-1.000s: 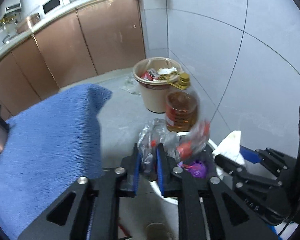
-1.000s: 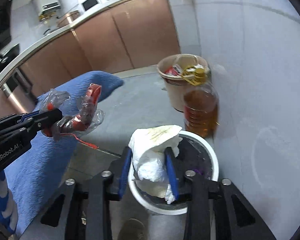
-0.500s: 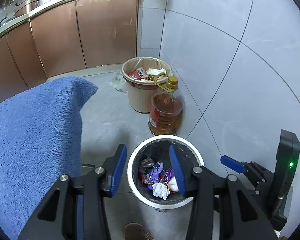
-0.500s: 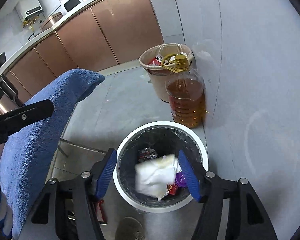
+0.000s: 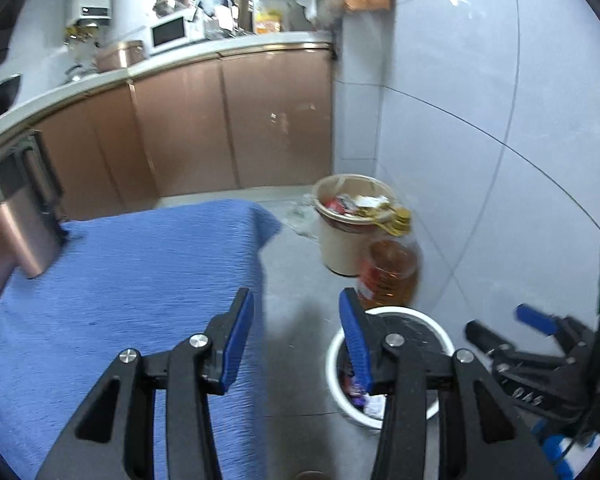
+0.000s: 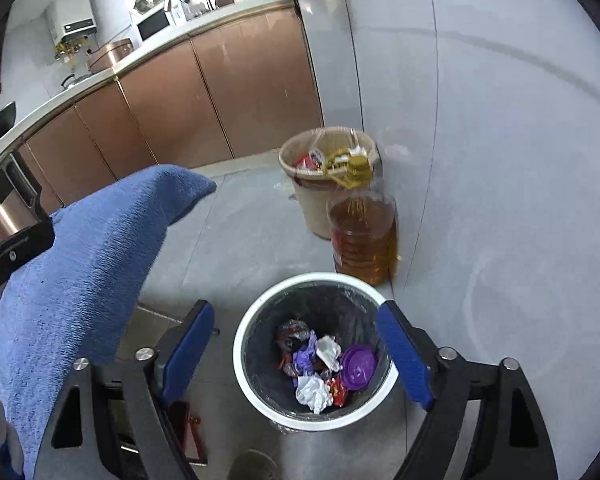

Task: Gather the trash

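Observation:
A white-rimmed trash bin (image 6: 260, 312) with a black liner stands on the floor below the table edge. Inside lie crumpled white tissues (image 6: 312, 392), a purple lid (image 6: 358, 368) and plastic wrappers (image 6: 294, 334). My right gripper (image 6: 298, 344) is open and empty directly above the bin. My left gripper (image 5: 296, 326) is open and empty, over the edge of the blue-cloth table (image 5: 120, 280), with the bin (image 5: 432, 324) to its right. The right gripper also shows at the right of the left wrist view (image 5: 512, 328).
A bottle of amber oil (image 6: 364, 236) stands against the tiled wall just behind the bin. A beige bin full of rubbish (image 6: 324, 184) stands behind it. A metal flask (image 5: 24, 220) stands on the blue cloth at far left. Copper kitchen cabinets (image 5: 220, 128) line the back.
Both grippers opened and dropped their loads, the plastic wrapper and the white tissue, into the bin. The left gripper then swung left and tilted up toward the table.

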The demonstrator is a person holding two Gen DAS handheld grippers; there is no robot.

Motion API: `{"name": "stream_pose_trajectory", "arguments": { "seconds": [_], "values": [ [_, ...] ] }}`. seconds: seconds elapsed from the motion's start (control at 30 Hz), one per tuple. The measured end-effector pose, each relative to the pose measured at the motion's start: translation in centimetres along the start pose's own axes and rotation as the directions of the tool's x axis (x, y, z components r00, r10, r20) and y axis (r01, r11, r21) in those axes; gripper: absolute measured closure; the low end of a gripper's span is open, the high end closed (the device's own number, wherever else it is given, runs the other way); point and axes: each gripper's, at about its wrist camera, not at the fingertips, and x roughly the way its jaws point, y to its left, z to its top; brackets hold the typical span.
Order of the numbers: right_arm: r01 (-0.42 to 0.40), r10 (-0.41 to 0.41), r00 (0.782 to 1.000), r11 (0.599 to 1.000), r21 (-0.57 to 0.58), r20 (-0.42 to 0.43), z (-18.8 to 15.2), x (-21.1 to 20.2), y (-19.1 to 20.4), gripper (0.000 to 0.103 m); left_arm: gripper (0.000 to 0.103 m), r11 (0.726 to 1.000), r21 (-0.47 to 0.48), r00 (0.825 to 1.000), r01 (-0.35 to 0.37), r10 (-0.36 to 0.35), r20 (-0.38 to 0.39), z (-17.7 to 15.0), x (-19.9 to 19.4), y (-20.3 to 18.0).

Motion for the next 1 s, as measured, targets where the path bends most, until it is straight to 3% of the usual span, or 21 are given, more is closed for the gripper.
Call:
{"name": "stream_pose_trajectory", "arguments": {
  "seconds": [0.37, 1.0],
  "values": [
    [-0.006, 0.016, 0.990, 0.998, -0.069, 0.139, 1.1, -4.2, 5.0, 0.004, 0.052, 0.987, -0.046, 0.986, -0.155, 0.157, 0.058, -2.1, -5.4, 5.2],
    [0.010, 0.059, 0.960, 0.969, -0.245, 0.273, 0.2, -8.8, 15.2, 0.000, 0.045, 0.935, -0.199, 0.941, -0.294, 0.320, 0.114, -6.1, -12.8, 14.0]
  ]
}}
